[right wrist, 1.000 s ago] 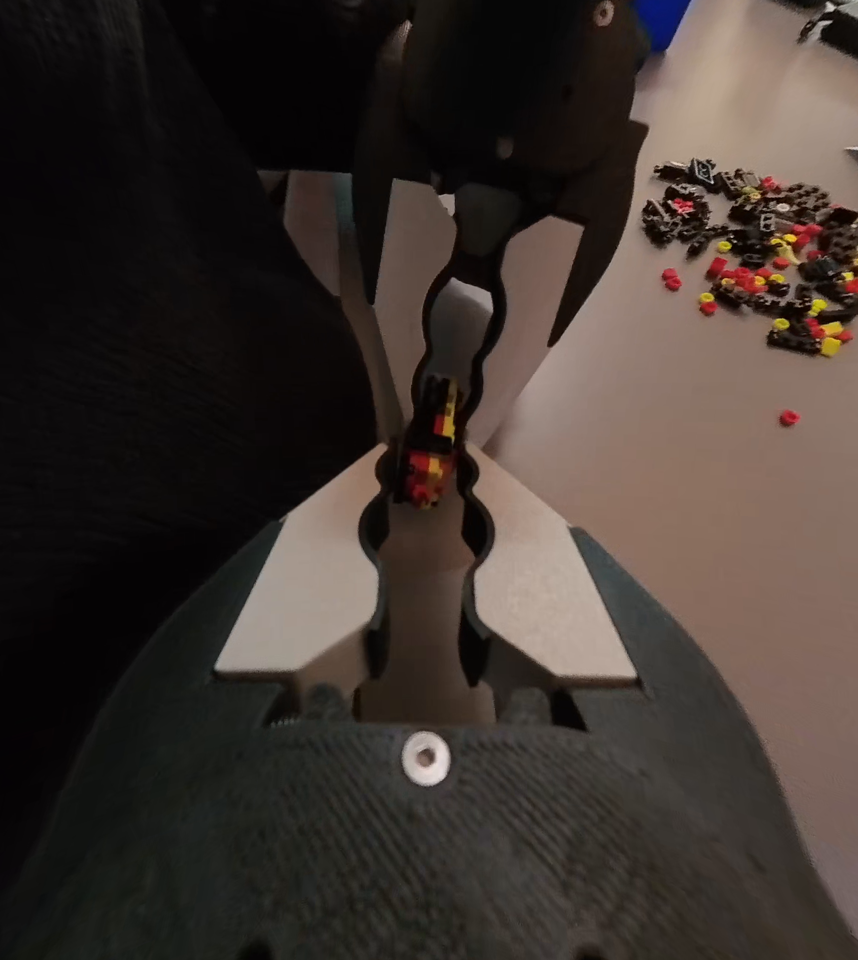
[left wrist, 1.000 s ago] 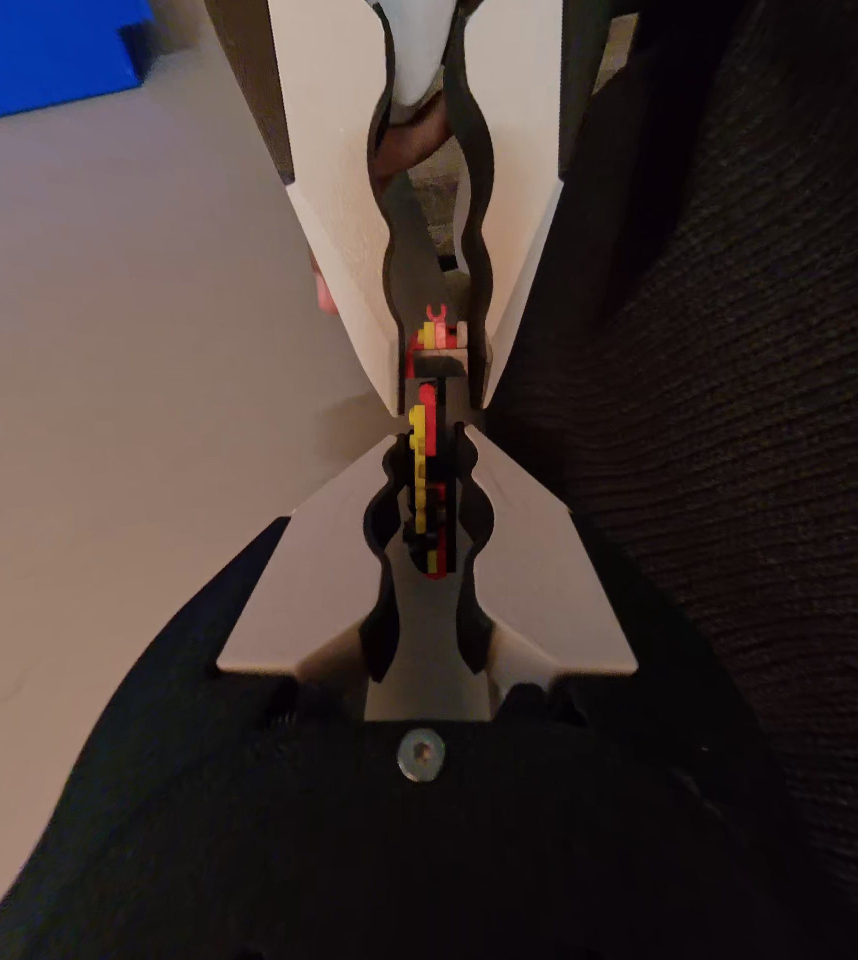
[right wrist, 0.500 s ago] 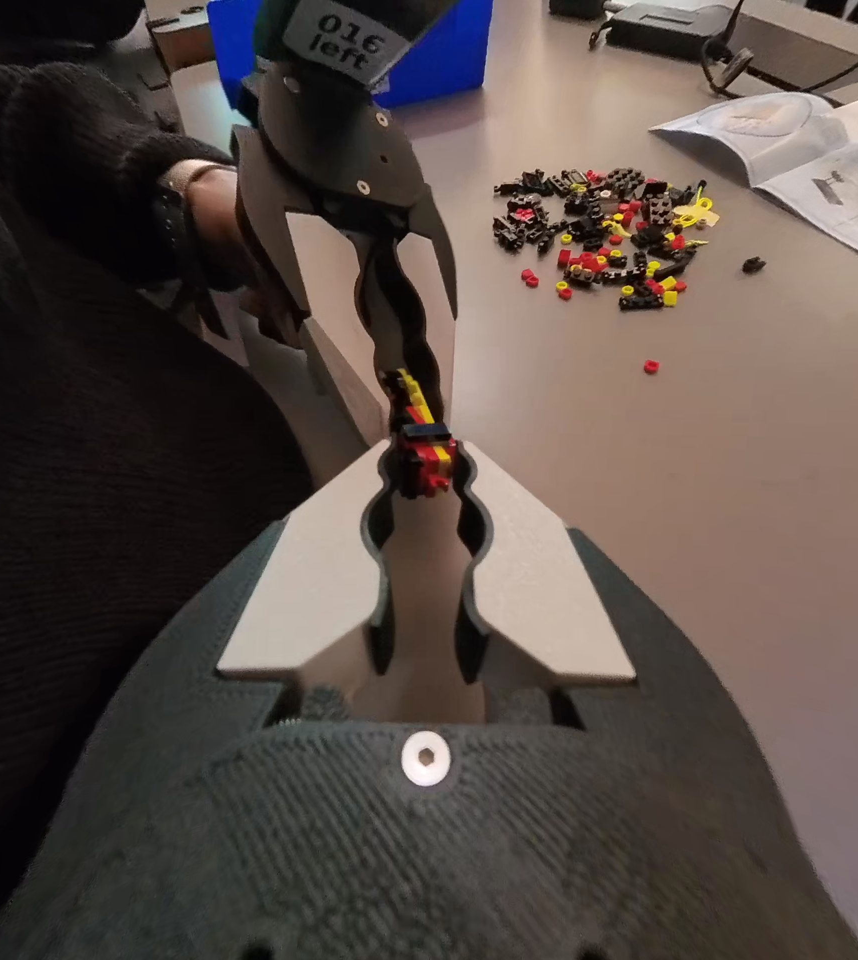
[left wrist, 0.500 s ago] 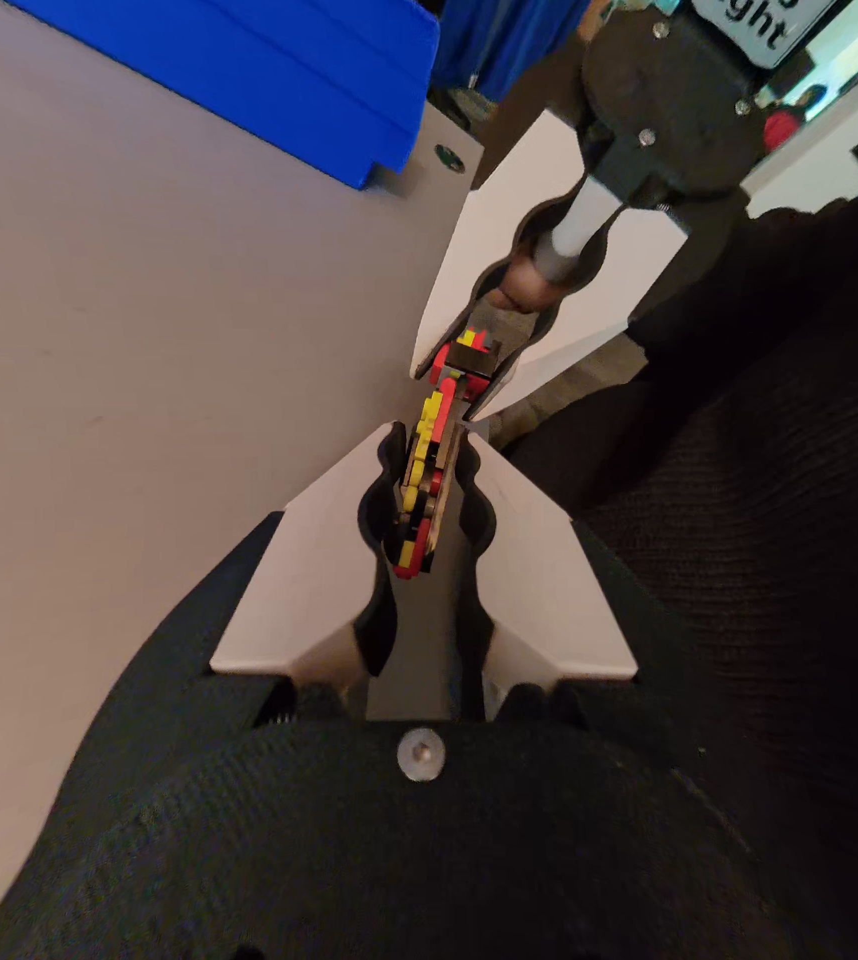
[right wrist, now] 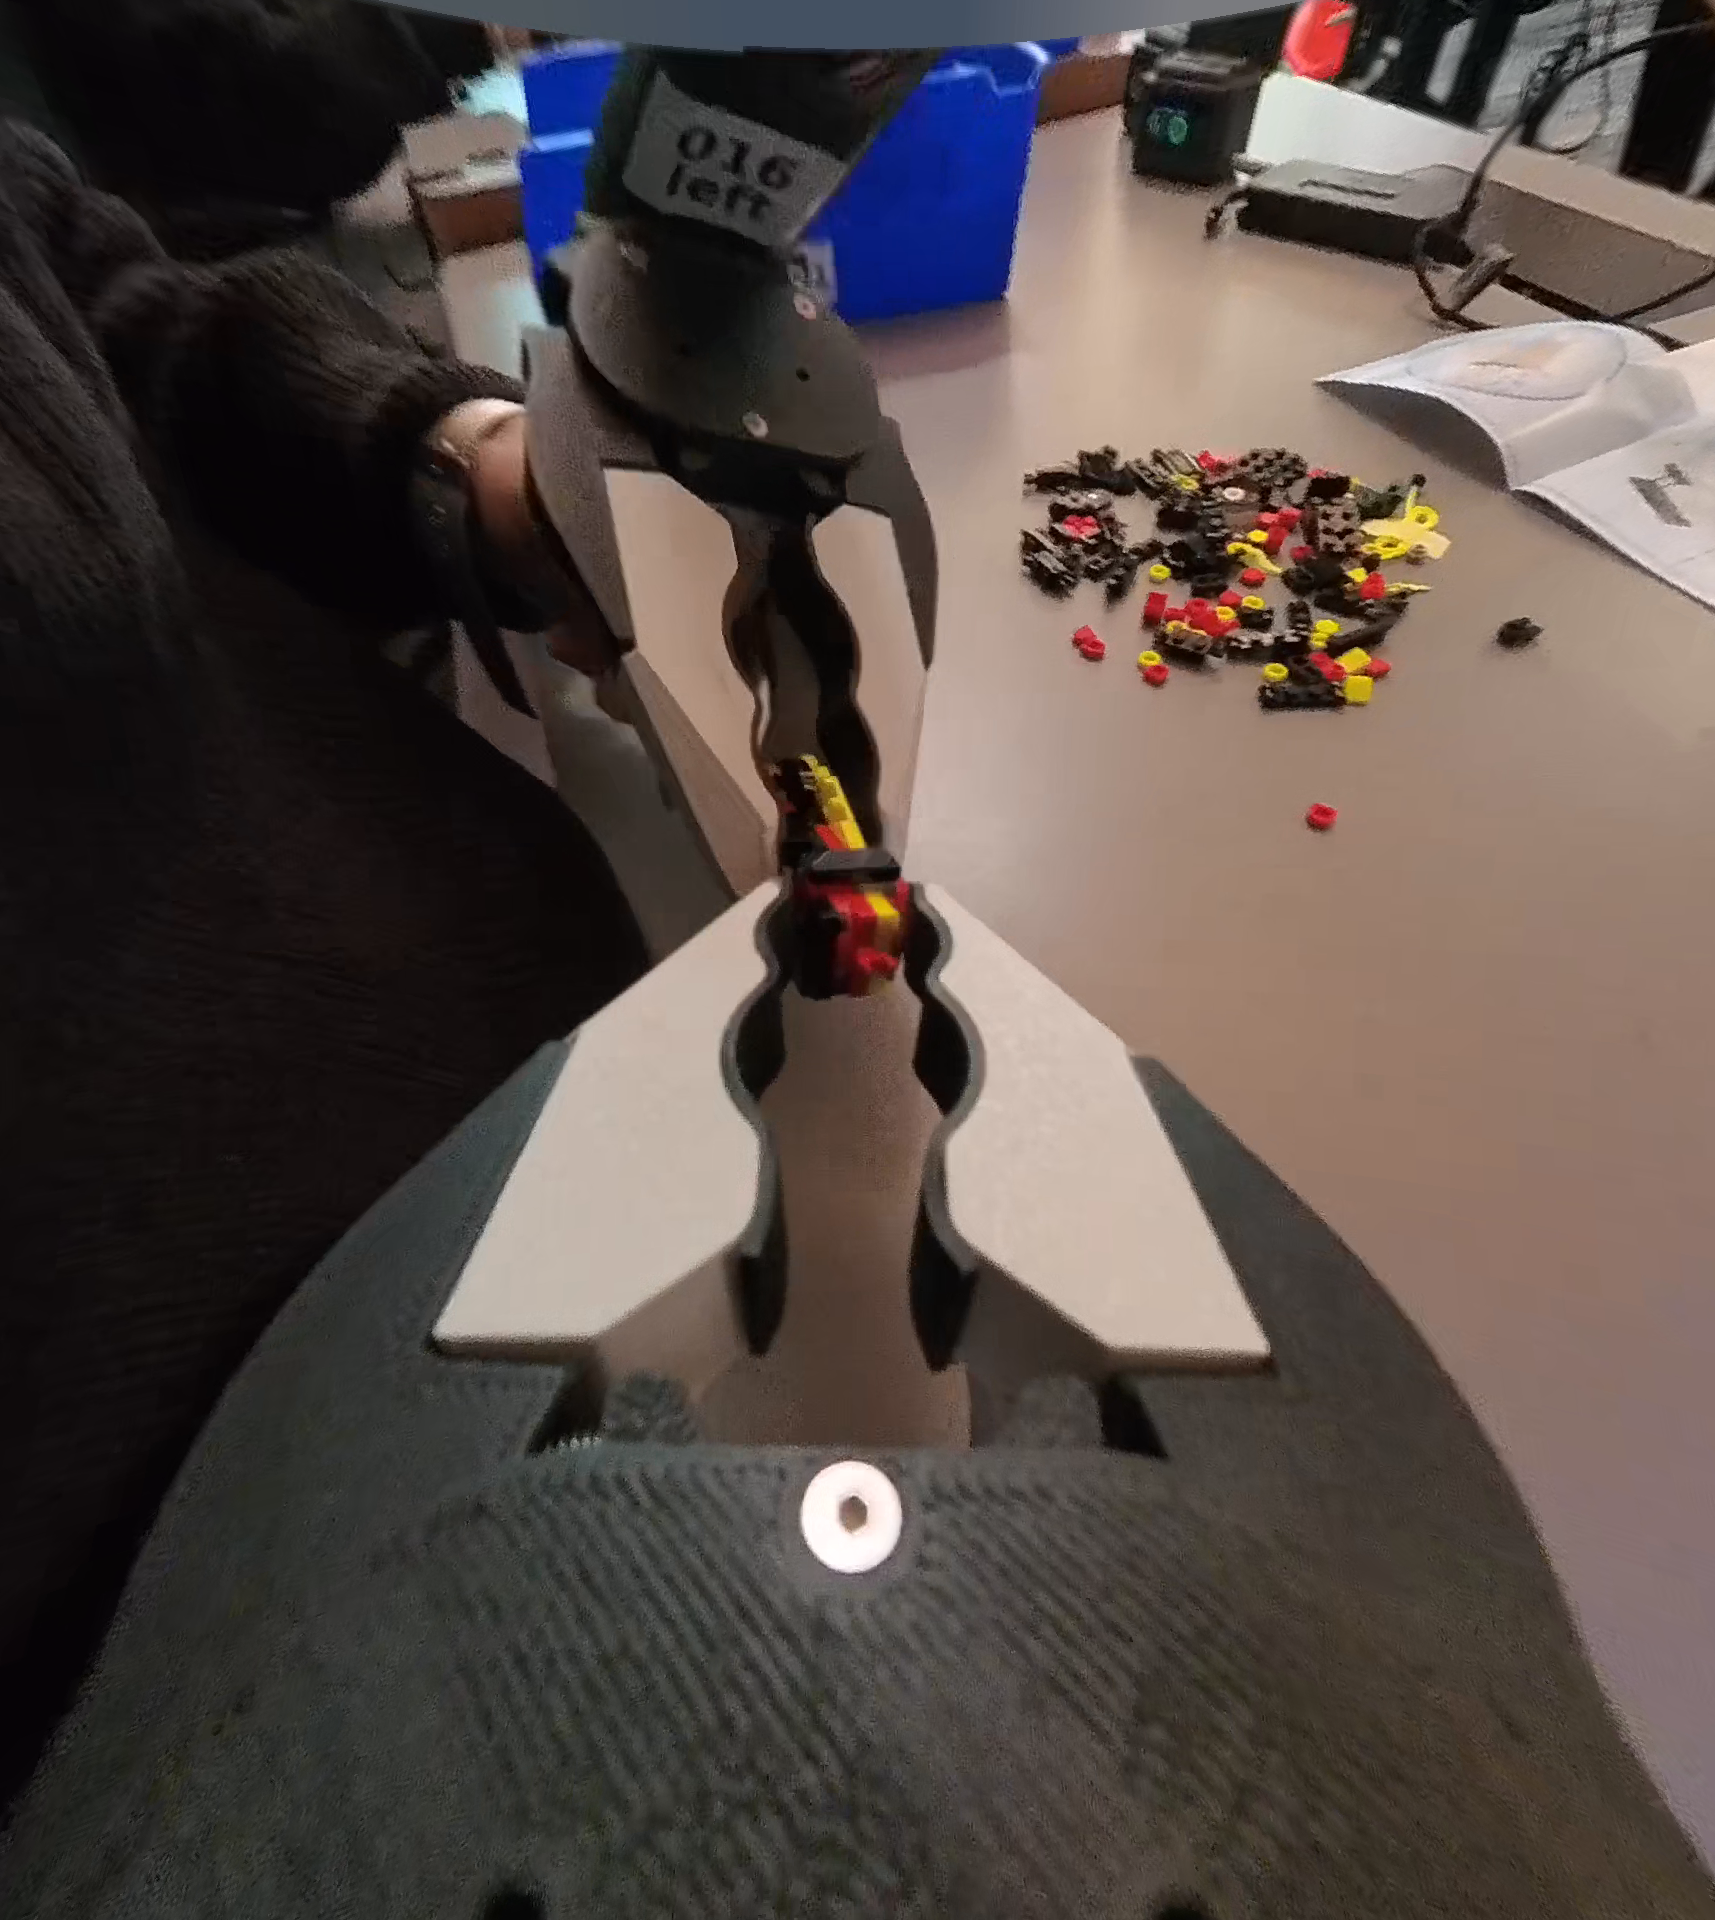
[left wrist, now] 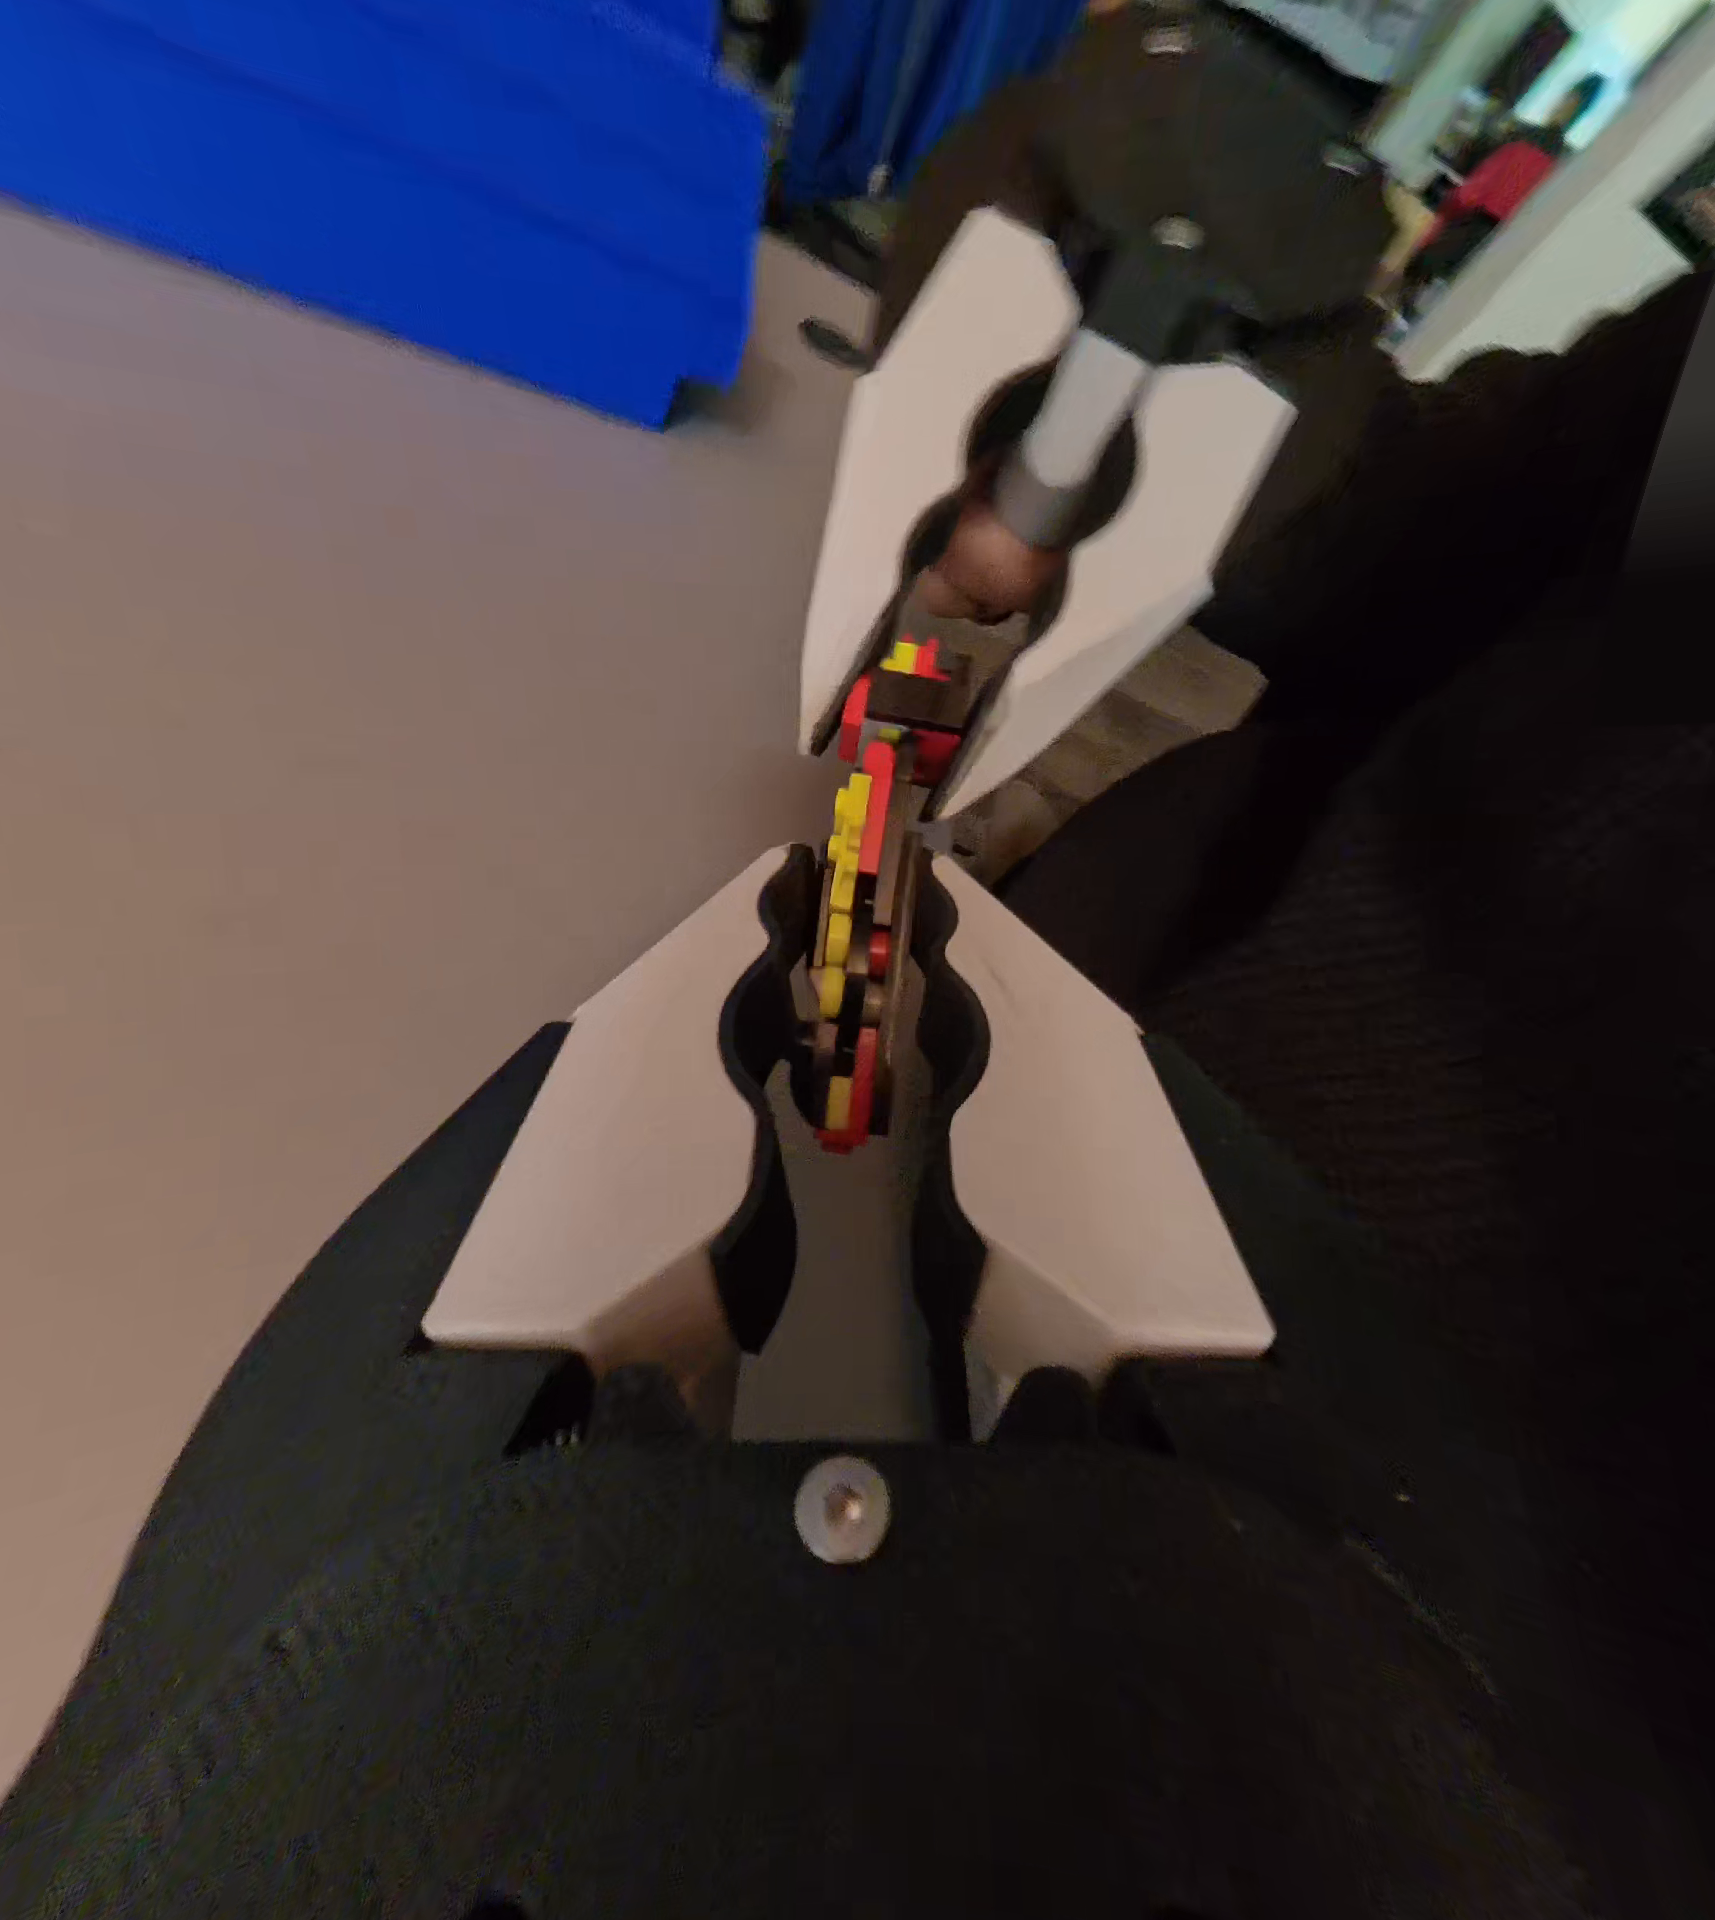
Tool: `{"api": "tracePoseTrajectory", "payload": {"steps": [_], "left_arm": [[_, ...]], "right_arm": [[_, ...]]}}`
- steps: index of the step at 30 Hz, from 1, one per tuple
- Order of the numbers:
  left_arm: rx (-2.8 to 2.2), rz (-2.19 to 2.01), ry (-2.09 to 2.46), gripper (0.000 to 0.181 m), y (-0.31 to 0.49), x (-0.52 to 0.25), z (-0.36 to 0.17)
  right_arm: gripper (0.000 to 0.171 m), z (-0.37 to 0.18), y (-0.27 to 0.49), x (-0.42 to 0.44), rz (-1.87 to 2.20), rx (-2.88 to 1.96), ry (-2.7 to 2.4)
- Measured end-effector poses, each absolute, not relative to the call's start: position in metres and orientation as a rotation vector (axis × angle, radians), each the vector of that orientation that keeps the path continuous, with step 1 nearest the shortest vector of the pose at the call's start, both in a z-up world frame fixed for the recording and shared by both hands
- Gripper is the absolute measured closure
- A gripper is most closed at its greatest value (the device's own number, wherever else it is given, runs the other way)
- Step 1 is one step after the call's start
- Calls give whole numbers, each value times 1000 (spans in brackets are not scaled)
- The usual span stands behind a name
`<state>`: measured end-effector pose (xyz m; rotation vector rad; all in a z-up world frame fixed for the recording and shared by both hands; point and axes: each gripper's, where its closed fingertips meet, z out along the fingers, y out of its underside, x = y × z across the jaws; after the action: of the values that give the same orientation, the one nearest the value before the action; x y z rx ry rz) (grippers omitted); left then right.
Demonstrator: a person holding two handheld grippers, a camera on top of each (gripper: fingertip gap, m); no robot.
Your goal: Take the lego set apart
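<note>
Mid-frame, the left gripper [left wrist: 858, 914] clamps the flat lego piece [left wrist: 855, 966]; the right gripper [right wrist: 848, 925] pinches a small lego chunk [right wrist: 853, 935], apparently joined to it.

Grey table [right wrist: 1352, 1039], loose bricks [right wrist: 1237, 582], booklet [right wrist: 1663, 468]

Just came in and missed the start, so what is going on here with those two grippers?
A person is pulling a small red, yellow and black lego assembly apart. The left gripper is shut on its long flat part, and the right gripper is shut on the blocky end; the two meet tip to tip above the table. A pile of loose lego pieces already lies further out, beside a paper booklet.
</note>
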<state>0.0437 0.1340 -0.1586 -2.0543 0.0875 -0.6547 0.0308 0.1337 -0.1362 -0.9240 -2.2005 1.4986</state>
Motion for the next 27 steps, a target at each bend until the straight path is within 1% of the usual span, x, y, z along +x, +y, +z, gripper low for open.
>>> {"api": "tracePoseTrajectory", "payload": {"steps": [3,7,16,21,27], "left_arm": [[-1979,-696,214,161,124,54,-143],[-1888,-861,242,160,116,67,-126],[-1819,-1074,319,159,102,90,-116],[-1807,-1009,320,159,103,89,-112],[-1723,-1171,384,159,90,107,-99]], "right_arm": [[152,-126,127,43,1728,-933,-2223],[151,-112,118,59,1948,-877,-2251],[151,-104,105,85,2147,-768,-2355],[151,-101,106,84,2137,-767,-2329],[151,-89,93,103,2321,-695,-2363]]}}
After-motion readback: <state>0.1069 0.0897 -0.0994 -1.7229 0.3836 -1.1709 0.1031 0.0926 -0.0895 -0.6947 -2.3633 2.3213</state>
